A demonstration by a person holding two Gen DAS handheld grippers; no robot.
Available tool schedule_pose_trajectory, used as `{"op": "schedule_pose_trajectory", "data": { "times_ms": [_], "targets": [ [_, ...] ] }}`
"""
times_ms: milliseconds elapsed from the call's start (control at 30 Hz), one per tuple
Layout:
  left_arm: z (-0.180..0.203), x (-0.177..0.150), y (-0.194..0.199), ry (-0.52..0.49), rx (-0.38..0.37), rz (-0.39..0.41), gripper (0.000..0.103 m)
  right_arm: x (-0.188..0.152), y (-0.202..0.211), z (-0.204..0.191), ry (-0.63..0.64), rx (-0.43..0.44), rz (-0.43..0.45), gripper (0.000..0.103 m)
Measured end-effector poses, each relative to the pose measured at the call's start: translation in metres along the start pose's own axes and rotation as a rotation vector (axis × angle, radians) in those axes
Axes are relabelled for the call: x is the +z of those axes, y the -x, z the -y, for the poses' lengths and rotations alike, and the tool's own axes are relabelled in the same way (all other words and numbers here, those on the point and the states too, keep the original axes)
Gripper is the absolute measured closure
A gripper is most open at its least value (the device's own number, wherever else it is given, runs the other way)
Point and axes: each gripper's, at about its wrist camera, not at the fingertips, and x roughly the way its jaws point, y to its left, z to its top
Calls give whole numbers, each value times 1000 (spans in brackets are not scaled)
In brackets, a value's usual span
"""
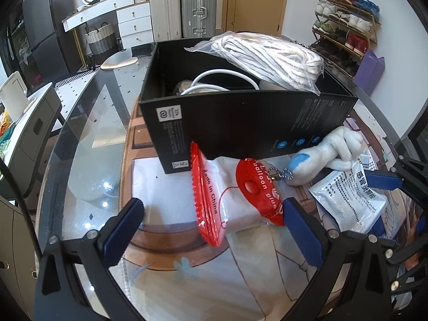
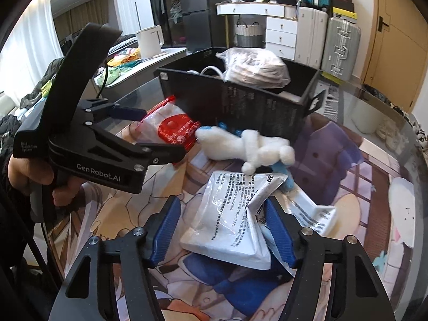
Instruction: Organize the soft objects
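White packet (image 1: 347,200) partly behind right gripper (image 1: 385,179); print illegible.

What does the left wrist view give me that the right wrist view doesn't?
Only the left wrist view shows the shoe rack and the left gripper open around the red-edged bag from behind.

Only the right wrist view shows the hand holding the left gripper, and the right gripper open around the white printed pouch.

Both show the black box holding a bagged white rope, and the white plush toy lying in front of it.
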Motion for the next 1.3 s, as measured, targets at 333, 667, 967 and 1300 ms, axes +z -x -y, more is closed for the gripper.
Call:
{"op": "schedule_pose_trajectory", "data": {
  "times_ms": [333,667,967,1300],
  "targets": [
    [-4,-4,2,-4,-8,0,0,9,-11,-15,60,22,-15,36],
    [0,-8,0,-38,24,-3,0,13,-20,-19,85,10,-50,36],
    [0,-9,4,-51,60,12,0,13,-26,-31,88,36,-66,36],
    [-9,-5,4,-28,54,26,0,18,-38,-31,68,-5,-72,25]
  ]
}}
